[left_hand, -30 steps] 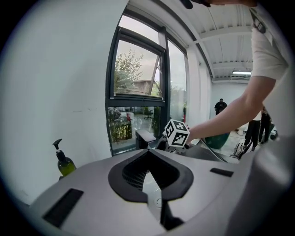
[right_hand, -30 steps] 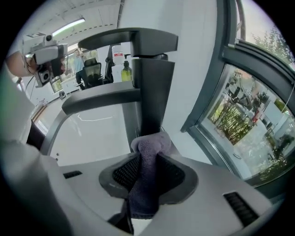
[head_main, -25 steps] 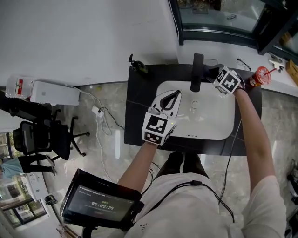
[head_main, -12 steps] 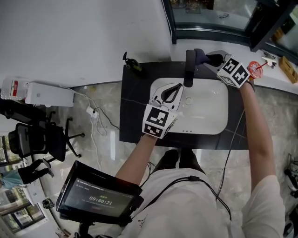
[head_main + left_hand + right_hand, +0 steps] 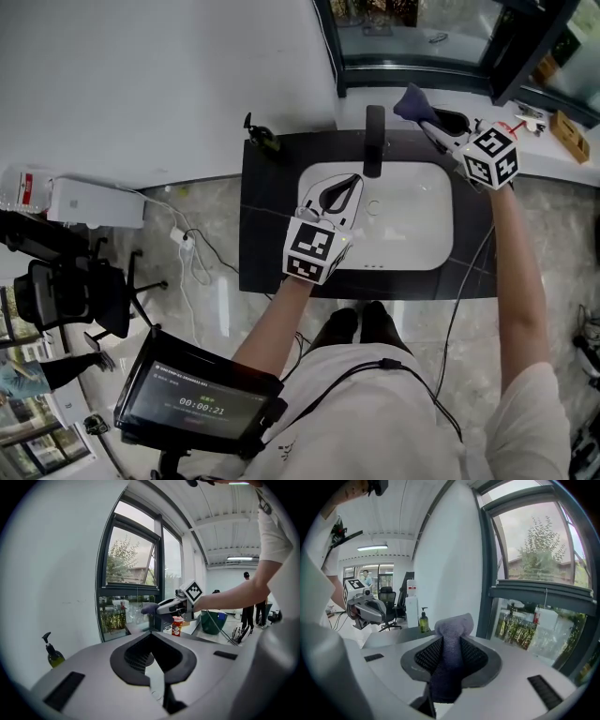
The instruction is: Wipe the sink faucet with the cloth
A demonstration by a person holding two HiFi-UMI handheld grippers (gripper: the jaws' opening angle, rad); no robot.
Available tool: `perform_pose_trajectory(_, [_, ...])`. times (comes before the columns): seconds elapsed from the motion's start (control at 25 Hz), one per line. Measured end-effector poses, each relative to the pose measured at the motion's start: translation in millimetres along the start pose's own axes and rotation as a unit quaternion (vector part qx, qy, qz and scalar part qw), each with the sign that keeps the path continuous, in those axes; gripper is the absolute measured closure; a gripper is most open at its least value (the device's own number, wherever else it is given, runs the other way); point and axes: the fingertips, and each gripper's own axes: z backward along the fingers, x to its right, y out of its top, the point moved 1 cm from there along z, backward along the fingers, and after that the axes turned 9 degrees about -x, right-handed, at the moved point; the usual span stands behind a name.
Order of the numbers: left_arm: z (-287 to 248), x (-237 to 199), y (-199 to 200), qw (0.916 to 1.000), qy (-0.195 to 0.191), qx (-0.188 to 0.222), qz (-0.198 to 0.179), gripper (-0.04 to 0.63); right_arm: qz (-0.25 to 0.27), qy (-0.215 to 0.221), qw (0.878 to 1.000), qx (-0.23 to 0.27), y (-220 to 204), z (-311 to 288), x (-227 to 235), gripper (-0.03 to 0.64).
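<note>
From where I stand, the cloth [image 5: 409,100] is in hand but not on the faucet [image 5: 374,141] right now. The right gripper [image 5: 427,117] has its fingers closed about halfway on a bunched purple-grey strip of it. The right gripper view shows that strip running down between the two ribbed pads, with its free end sticking out past the tips. The bundle hangs in the air just to the right of the faucet's top, near it but apart from it, with the window behind. The left gripper [image 5: 345,186] hovers in front of the faucet, low over the white sink [image 5: 441,246]. Its fingers stand apart with nothing between them, and only the bare basin shows through the gap. It is not steadying the faucet or touching anything that I can see. The faucet is a dark upright post, and nothing on it tells me whether it has been rubbed at all, since I can make out no streaks, wet patches or dirt from here. My reading is that picking up the cloth is done and the wiping itself is what remains. To do it, the cloth has to come left and down until it presses on the faucet, then be drawn along the faucet's length.
</note>
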Motion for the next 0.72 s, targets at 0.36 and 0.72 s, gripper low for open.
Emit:
perform_pose_trajectory(0.36, [4,-11,-23,0.9996,0.013,-0.011,0.022,0.6,0.038,0.037,0.983,-0.174,-117,-68,-41,0.505])
perform_pose_trajectory(0.72, [27,-19,-26,0.9986,0.041,-0.021,0.024,0.6,0.058,0.09,0.979,-0.171,-109,-115,-77,0.505])
